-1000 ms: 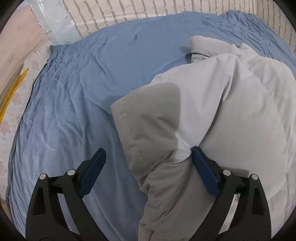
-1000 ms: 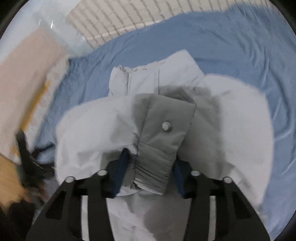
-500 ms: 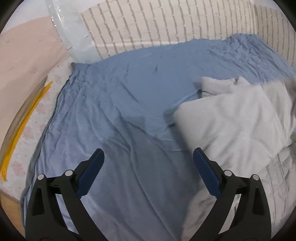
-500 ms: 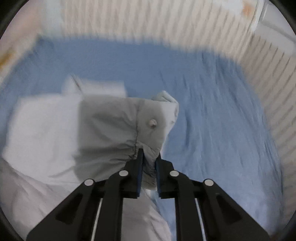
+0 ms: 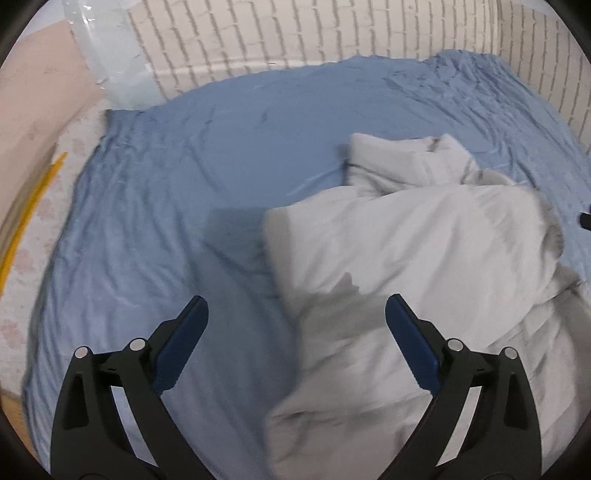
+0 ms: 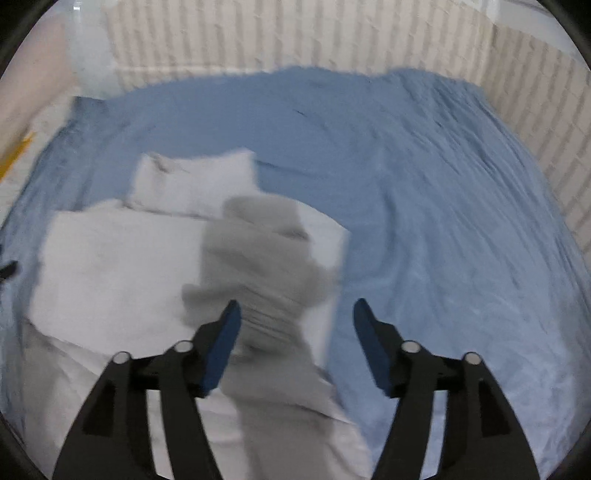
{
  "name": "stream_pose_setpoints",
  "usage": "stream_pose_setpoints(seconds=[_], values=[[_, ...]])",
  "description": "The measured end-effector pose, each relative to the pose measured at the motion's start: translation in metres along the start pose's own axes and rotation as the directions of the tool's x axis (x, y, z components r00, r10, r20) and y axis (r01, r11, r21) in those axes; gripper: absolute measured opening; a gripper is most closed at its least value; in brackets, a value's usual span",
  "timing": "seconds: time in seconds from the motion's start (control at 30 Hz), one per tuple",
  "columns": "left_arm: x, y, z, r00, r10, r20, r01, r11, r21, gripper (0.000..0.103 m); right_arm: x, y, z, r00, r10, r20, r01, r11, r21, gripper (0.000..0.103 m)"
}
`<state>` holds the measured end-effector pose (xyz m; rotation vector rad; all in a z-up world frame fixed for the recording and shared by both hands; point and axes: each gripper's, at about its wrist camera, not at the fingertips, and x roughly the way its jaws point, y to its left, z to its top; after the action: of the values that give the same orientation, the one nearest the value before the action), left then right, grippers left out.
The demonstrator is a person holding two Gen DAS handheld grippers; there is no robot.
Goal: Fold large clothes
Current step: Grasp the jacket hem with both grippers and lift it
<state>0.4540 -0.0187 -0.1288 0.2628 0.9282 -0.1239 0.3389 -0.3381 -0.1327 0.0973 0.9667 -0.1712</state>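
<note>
Bed sheet (image 5: 192,206): blue, rumpled.
Jacket (image 5: 424,258): pale grey, puffy, lying on sheet, partly folded.
Sleeve (image 6: 266,266): laid across body; press flat, judged.
Left gripper (image 5: 295,328): jaws wide, empty.
Right gripper (image 6: 295,325): jaws wide, holding nothing.

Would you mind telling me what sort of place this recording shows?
Most likely a bedroom: a wide bed covered by a blue sheet, a pale padded jacket lying on it, and a white brick wall behind.
</note>
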Motion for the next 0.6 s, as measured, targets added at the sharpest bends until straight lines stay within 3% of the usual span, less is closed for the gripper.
stream_pose_setpoints(seconds=[0.07,0.1,0.13,0.17,0.2,0.27,0.43,0.6], values=[[0.008,-0.015,0.003,1.0,-0.021,-0.016,0.021,1.0,-0.004,0.096,0.007,0.02,0.006,1.0,0.02,0.023,-0.02,1.0,-0.018,0.066],[0.015,-0.024,0.005,0.999,-0.017,-0.028,0.017,1.0,0.0,0.091,0.013,0.028,0.009,0.999,0.029,0.026,-0.029,0.999,-0.023,0.066],[0.021,-0.031,0.005,0.999,-0.01,-0.038,0.011,1.0,0.01,0.085,0.017,0.034,0.009,0.999,0.033,0.023,-0.032,0.999,-0.026,0.066],[0.027,-0.036,0.006,0.999,-0.003,-0.051,0.004,1.0,0.022,0.067,0.026,0.043,0.011,1.0,0.027,0.013,-0.027,0.999,-0.032,0.061],[0.04,-0.042,0.006,0.996,0.003,-0.087,0.0,1.0,0.027,0.047,0.036,0.049,0.011,1.0,0.02,0.001,-0.02,0.999,-0.037,0.037],[0.059,-0.042,0.005,0.989,-0.004,-0.145,0.005,1.0,0.008,0.036,0.055,0.059,0.005,0.998,0.003,-0.058,-0.005,0.999,-0.045,0.007],[0.101,-0.03,-0.001,0.972,-0.058,-0.229,0.044,0.997,-0.066,0.037,0.095,0.056,-0.013,0.989,-0.022,-0.149,0.014,0.998,-0.057,0.001],[0.117,-0.042,0.004,0.966,-0.01,-0.258,0.005,1.0,-0.018,0.037,0.106,0.069,-0.017,0.982,-0.096,-0.165,0.073,0.987,-0.14,0.0]])
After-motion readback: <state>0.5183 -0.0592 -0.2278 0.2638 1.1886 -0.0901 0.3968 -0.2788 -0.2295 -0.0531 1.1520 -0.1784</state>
